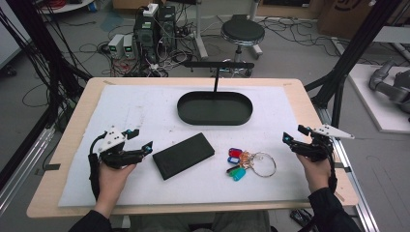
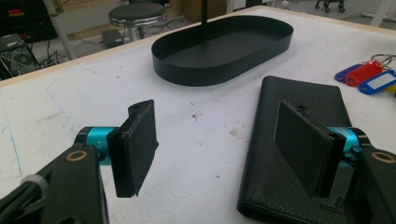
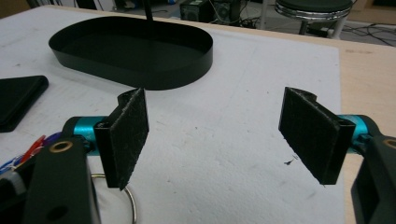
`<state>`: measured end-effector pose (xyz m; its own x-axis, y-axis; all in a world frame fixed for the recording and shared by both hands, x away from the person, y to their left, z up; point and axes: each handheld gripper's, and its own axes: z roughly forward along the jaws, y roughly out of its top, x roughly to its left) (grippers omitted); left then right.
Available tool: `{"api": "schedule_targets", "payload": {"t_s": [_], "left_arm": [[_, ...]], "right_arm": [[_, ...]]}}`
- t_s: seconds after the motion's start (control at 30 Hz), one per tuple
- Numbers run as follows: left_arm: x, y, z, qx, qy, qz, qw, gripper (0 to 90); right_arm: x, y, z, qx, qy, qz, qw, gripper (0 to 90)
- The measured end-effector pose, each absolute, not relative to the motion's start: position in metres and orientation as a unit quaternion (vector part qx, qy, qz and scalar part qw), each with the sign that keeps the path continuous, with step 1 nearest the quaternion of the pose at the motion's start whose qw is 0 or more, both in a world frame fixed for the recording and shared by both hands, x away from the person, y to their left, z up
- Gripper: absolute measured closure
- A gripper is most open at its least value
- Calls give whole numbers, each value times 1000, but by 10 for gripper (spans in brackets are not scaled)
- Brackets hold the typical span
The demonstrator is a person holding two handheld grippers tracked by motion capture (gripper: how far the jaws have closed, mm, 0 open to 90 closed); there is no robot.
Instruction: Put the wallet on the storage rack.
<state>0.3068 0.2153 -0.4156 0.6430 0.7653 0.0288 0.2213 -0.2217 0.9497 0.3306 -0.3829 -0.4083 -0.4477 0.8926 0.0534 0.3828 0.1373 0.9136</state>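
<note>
Bench, white mat [image 1: 145,111] on top.

Black wallet [image 1: 183,155]: lay flat near the front edge, left of centre, just beside the left gripper [image 1: 140,138], not touched. In the left gripper view the wallet [image 2: 299,140] sat under the right-hand jaw.

Key bunch [image 1: 245,162] with coloured tags and ring: front edge, right of centre, between the wallet and the right gripper [image 1: 294,135].

Black oval tray [image 1: 214,108]: toward the back edge, centre, a thin post rising from it.

Left gripper: jaws spread, nothing between them.

Right gripper: jaws spread over bare mat, key ring [image 3: 130,200] beside the left-hand jaw.
</note>
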Motion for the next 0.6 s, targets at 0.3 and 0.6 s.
{"api": "schedule_targets", "payload": {"t_s": [0.3,0.6], "left_arm": [[307,216,-417,738,350,249,520,275],[307,213,-419,741,365,236,512,283]], "right_arm": [[335,-384,-411,455,710,462,274,239],[334,-387,-410,460,705,461,281,239]]}}
